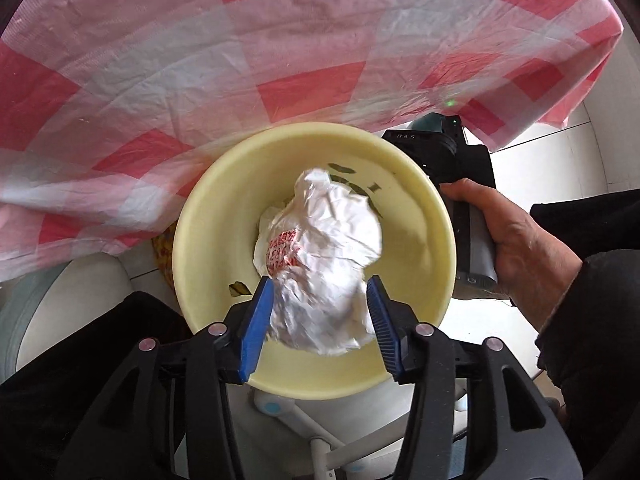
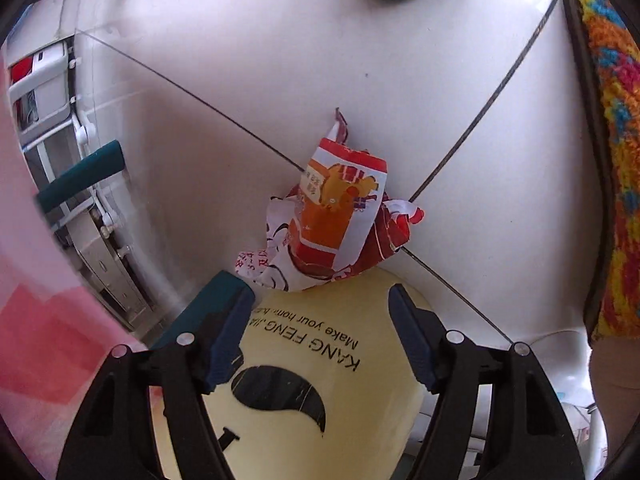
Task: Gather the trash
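White crumpled plastic bag hangs between the left gripper's parted fingers over the cream plastic bin; right gripper's fingers open, empty.

A white tiled floor carries everything. On it lie a crumpled red-and-orange wrapper, touching a pale yellow bin, and a multicoloured shaggy mat well apart.

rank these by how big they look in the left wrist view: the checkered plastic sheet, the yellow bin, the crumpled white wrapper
1. checkered plastic sheet, filling the upper half
2. yellow bin
3. crumpled white wrapper, over the bin's mouth between the left gripper pads; it is nearer the camera, so it looks bigger than it is.
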Tool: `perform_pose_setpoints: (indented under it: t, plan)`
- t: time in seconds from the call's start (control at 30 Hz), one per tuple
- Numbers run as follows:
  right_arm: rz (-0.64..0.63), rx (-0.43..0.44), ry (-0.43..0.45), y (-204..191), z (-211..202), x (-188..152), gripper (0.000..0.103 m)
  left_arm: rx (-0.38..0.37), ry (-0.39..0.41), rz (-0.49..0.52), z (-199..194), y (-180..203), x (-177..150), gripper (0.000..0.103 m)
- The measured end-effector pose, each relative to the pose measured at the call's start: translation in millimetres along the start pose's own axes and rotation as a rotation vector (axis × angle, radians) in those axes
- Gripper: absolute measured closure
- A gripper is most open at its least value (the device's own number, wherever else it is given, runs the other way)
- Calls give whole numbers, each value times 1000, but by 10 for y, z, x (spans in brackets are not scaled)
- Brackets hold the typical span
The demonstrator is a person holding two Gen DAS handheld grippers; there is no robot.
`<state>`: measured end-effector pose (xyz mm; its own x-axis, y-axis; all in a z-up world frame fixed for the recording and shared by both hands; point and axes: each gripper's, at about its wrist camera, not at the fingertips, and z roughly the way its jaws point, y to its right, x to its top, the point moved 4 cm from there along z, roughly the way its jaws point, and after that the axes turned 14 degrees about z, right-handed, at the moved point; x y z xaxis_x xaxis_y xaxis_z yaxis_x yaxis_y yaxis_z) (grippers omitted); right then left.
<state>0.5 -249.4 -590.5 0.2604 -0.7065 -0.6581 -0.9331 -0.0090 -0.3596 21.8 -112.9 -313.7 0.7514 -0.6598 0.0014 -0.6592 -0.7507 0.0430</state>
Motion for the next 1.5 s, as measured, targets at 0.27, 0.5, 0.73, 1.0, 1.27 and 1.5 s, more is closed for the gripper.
perform_pose_setpoints:
  t: [0.27, 0.5, 0.73, 1.0, 1.27, 1.5]
  plan:
    - [141, 58, -53, 100, 209, 226, 30, 10, -35, 14, -6, 40, 20, 53]
    - [178, 44, -119, 87, 87, 227, 53, 11, -48, 7, 46, 28, -10, 53]
    - [160, 92, -48, 221, -102, 232, 80, 16, -26, 16, 30, 43, 23, 53]
    - [168, 69, 109, 552, -608, 14, 82, 33, 40, 40, -147, 108, 79, 53]
    - [81, 49, 317, 578, -1399, -565, 82, 14, 150, 54, -485, 157, 89, 53]
    - [-272, -67, 419, 120, -2020, -1201, 82, 22, 321, 62, -1141, -6, -86, 52]
